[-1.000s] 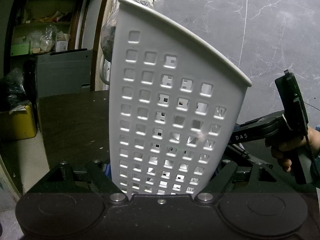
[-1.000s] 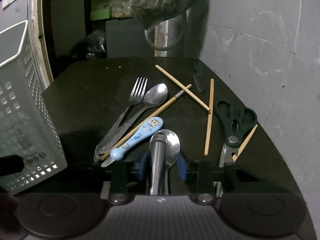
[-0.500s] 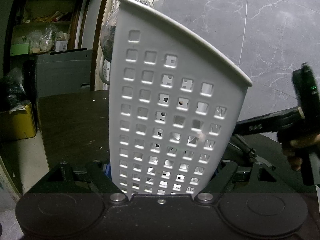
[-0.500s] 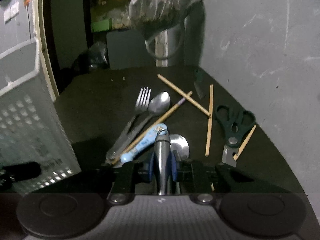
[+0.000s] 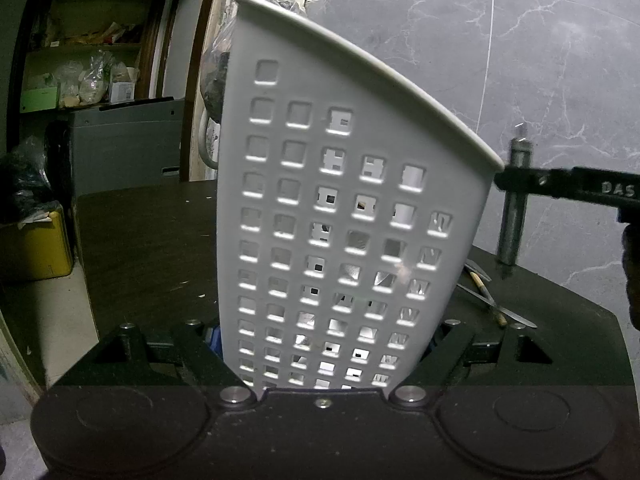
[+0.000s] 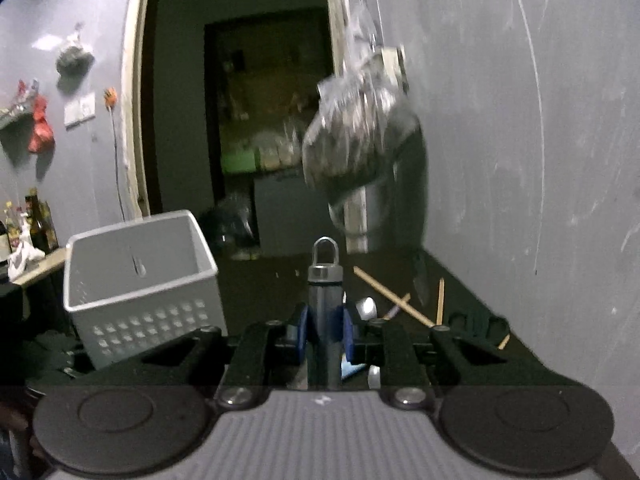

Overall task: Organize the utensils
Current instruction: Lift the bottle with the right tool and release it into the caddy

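Early stage: left gripper (image 5: 322,364) clamps the white basket (image 5: 344,216) upright on the desk (image 5: 152,240); right gripper (image 6: 325,334) holds a metal ladle (image 6: 324,276) aloft near it; chopsticks (image 6: 390,294) and scissors (image 6: 478,326) await sorting.

Pretty dim from my end: grey marble-look wall (image 5: 540,60) behind the dark table's (image 5: 152,240) far edge, open doorway (image 6: 240,120) into a cluttered storeroom with shelves (image 5: 84,44), plastic bag (image 6: 360,132) hanging by the doorframe.
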